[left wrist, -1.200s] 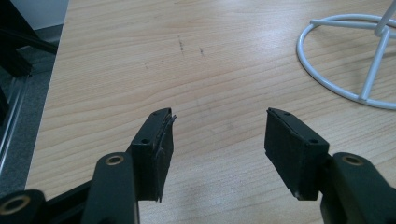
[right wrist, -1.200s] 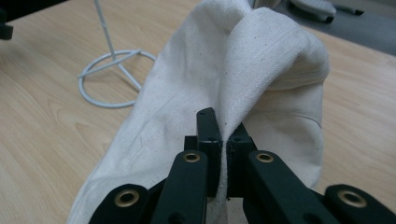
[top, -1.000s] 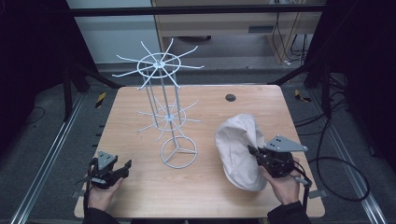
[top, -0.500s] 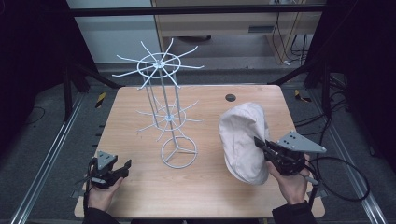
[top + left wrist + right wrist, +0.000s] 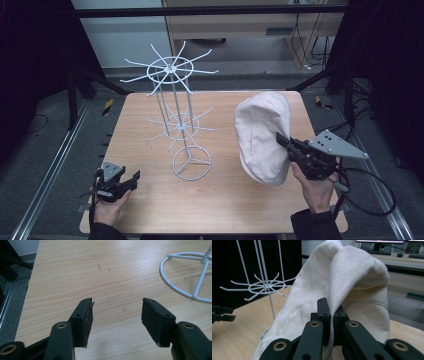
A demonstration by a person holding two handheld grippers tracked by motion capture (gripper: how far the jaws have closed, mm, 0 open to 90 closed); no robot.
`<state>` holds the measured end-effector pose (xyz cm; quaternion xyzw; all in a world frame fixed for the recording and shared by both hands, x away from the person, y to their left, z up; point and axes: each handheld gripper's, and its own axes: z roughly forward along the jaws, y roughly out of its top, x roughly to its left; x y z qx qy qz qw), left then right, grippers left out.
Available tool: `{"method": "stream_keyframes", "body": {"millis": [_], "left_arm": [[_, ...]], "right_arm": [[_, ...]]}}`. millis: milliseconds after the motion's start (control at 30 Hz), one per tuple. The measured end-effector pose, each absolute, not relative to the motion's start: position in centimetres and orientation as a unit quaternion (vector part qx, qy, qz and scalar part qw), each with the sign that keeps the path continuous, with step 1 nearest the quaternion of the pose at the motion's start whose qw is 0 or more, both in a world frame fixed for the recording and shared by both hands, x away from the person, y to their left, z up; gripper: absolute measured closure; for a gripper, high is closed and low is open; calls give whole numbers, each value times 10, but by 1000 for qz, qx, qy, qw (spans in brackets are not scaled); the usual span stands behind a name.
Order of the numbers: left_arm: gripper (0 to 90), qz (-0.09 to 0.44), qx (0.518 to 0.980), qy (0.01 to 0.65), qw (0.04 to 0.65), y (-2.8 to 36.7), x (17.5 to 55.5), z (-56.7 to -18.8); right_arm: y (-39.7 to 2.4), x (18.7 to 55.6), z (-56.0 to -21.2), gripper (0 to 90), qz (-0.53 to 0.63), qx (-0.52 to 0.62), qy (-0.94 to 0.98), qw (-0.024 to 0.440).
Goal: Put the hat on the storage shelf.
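A cream cloth hat (image 5: 262, 135) hangs in the air over the right half of the table, pinched at its edge by my right gripper (image 5: 281, 141), which is shut on it. In the right gripper view the black jaws press together on a fold of the hat (image 5: 352, 287) at my right gripper (image 5: 332, 307). A white wire hanging rack (image 5: 175, 100) with two tiers of hooks stands mid-table on a ring base (image 5: 191, 163). My left gripper (image 5: 131, 179) rests low at the near left, open; in its own view my left gripper (image 5: 116, 312) has nothing between its jaws.
The wooden table (image 5: 150, 210) has metal rails along both sides. The rack's ring base (image 5: 185, 272) lies just right of and beyond my left gripper. A small dark disc sat at the table's back; the hat covers that spot now.
My right gripper has lifted the hat up off the table and raised it more upright. The left gripper has stayed where it was.
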<state>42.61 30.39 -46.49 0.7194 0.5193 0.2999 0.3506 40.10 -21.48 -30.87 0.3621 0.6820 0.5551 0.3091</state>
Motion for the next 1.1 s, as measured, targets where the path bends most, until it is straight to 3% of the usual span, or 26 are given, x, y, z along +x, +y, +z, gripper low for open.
{"method": "stream_keyframes", "body": {"millis": [1100], "left_arm": [[425,301,715,523,354,304,427,-466]], "right_arm": [[-197,394,-236,885,602,289,655,354]]}}
